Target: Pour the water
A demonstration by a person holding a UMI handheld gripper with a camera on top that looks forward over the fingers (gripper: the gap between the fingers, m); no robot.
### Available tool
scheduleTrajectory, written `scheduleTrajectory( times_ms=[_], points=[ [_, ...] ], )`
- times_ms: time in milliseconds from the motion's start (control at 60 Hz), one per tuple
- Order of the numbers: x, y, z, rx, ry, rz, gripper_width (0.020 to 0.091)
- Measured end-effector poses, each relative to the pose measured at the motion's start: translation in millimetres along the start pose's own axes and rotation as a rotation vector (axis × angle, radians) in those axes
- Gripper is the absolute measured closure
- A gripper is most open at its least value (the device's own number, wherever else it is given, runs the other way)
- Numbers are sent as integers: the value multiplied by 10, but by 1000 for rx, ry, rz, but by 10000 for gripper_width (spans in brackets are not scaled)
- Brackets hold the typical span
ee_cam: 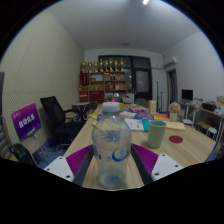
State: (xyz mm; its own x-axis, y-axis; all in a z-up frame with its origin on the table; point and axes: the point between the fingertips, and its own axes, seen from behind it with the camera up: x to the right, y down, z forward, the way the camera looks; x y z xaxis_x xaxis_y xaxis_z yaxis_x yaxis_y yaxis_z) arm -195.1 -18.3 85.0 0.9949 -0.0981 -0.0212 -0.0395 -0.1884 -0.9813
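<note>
A clear plastic water bottle (111, 140) with a white cap and a blue-marked label stands upright between my fingers. My gripper (111, 158) is shut on it, a purple pad (78, 160) pressing on each side of its body. Beyond the bottle and to the right, a green cup (156, 133) stands on the wooden table (190, 150). The bottle's base is hidden below the fingers.
A red round coaster (176, 139) lies right of the cup. Papers and small items (136, 123) crowd the table behind the bottle. Black office chairs (55, 115) and a purple sign (25, 122) stand at the left, a shelf (105, 80) at the back wall.
</note>
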Motion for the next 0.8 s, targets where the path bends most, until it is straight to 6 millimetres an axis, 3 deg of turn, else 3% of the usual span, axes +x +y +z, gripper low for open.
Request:
scheduleTrajectory(
  times_ms=[50, 117, 150, 167, 383, 433, 517, 650, 717, 733, 800],
  points=[
    [-30, -92, 112, 15, -12, -39, 267],
    [-135, -30, 296, 8, -32, -91, 279],
    [-75, -35, 349, 2, -26, -115, 453],
    [-111, -11, 396, 4, -25, -122, 471],
    [-159, -23, 476, -15, -137, -110, 558],
    [-186, -4, 489, -51, -166, -102, 607],
    [-425, -15, 539, -134, -280, 9, 646],
    [-394, -840, 582, -114, -385, 214, 646],
    [-287, -1243, 656, -113, -434, 476, 646],
    [-215, -1257, 774, -108, -456, 548, 646],
    [-11, -1469, 883, -142, -516, 866, 647]
  ],
)
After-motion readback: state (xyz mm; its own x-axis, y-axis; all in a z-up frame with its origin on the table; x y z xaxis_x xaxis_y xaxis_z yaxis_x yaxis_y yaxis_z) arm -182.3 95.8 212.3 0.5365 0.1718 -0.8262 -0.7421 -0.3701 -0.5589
